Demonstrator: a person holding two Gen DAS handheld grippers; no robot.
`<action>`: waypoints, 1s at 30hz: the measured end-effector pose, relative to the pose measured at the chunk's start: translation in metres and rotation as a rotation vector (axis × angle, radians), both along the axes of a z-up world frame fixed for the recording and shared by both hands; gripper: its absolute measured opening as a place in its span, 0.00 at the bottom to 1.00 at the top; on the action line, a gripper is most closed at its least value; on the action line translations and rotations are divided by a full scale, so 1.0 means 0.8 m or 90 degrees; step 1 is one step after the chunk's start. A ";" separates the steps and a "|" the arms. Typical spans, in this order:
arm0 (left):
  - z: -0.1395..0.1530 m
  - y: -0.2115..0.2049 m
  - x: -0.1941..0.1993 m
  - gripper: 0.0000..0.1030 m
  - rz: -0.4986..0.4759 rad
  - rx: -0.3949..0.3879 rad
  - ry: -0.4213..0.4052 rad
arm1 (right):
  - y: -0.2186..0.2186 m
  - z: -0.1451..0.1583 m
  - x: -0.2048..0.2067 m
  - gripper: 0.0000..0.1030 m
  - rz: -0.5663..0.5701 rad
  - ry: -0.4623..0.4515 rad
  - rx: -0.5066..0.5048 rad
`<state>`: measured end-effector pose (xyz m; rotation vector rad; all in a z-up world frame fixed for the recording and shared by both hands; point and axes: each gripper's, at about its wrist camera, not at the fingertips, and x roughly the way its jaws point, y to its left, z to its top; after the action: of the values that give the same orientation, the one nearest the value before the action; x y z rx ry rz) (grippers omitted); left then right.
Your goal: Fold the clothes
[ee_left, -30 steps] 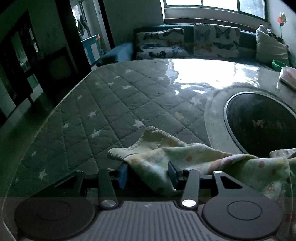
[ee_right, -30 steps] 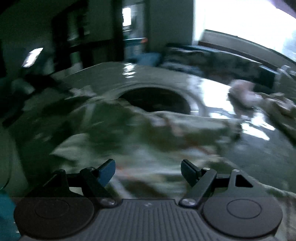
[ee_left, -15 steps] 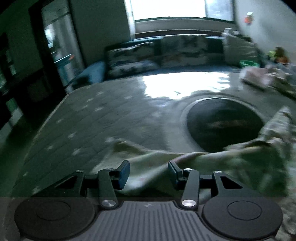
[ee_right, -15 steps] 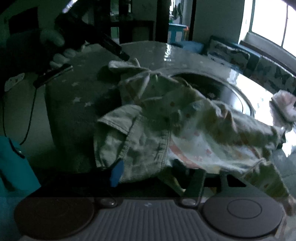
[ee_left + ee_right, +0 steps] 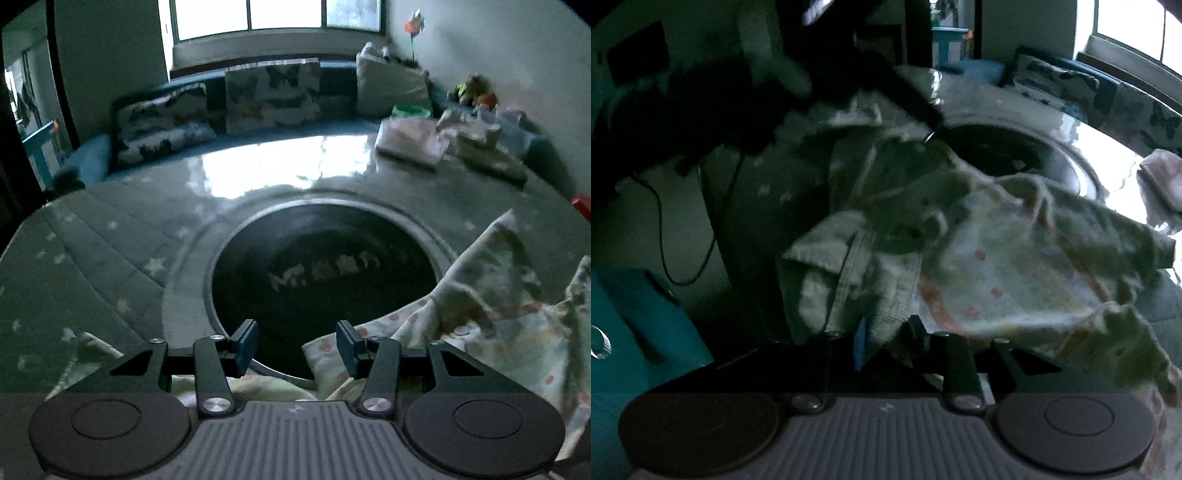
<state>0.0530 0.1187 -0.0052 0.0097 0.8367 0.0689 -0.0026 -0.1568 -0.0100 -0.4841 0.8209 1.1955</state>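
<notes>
A pale child's garment with red dots (image 5: 997, 273) is lifted above the table in the right wrist view. My right gripper (image 5: 886, 343) is shut on its ribbed hem. The same garment (image 5: 491, 317) hangs at the right of the left wrist view and passes under the left gripper. My left gripper (image 5: 297, 343) is open, with nothing between its blue pads; the cloth edge lies just beside the right pad (image 5: 347, 345). The other gripper and hand show dark at the upper left of the right wrist view (image 5: 820, 85).
The table (image 5: 110, 266) has a quilted star cover and a dark round inset (image 5: 325, 273). Folded clothes (image 5: 410, 142) and more fabric lie at the far right edge. A cushioned bench (image 5: 258, 99) runs behind. A cable (image 5: 683, 236) hangs off the table's near side.
My left gripper let go of the garment's corner and swung right over the round inset. My right gripper closed on the hem and lifted the garment.
</notes>
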 end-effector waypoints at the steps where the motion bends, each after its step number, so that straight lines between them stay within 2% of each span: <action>1: -0.004 -0.001 0.003 0.49 -0.003 -0.002 0.007 | -0.003 0.007 0.006 0.25 -0.010 -0.001 0.010; 6: -0.022 -0.004 0.011 0.49 -0.020 -0.014 0.035 | -0.020 0.042 0.059 0.30 -0.108 -0.046 0.048; 11: -0.031 -0.004 0.010 0.49 -0.040 -0.026 0.048 | -0.039 0.056 0.119 0.36 -0.214 -0.083 0.070; 13: -0.033 -0.003 0.013 0.47 -0.043 -0.034 0.053 | -0.045 0.058 0.139 0.36 -0.245 -0.094 0.074; 15: -0.036 -0.002 0.016 0.41 -0.052 -0.043 0.057 | -0.049 0.057 0.156 0.37 -0.270 -0.098 0.074; 16: -0.036 -0.003 0.017 0.40 -0.059 -0.041 0.056 | -0.054 0.054 0.167 0.39 -0.288 -0.096 0.074; 17: -0.035 -0.005 0.017 0.33 -0.070 -0.044 0.055 | -0.056 0.052 0.177 0.40 -0.304 -0.093 0.075; 18: -0.035 -0.007 0.017 0.22 -0.080 -0.048 0.055 | -0.059 0.050 0.187 0.41 -0.318 -0.090 0.076; 21: -0.032 -0.010 0.019 0.11 -0.095 -0.054 0.051 | -0.068 0.041 0.218 0.41 -0.370 -0.073 0.083; 25: -0.009 -0.003 0.022 0.08 -0.083 -0.058 0.012 | -0.086 0.027 0.258 0.41 -0.441 -0.023 0.108; 30: 0.035 0.007 0.035 0.08 -0.066 -0.026 -0.068 | -0.095 0.014 0.290 0.41 -0.484 0.039 0.140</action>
<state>0.0811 0.1244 0.0228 0.0114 0.7303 -0.0442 0.2297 -0.2328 0.0010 0.0610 0.8078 0.5800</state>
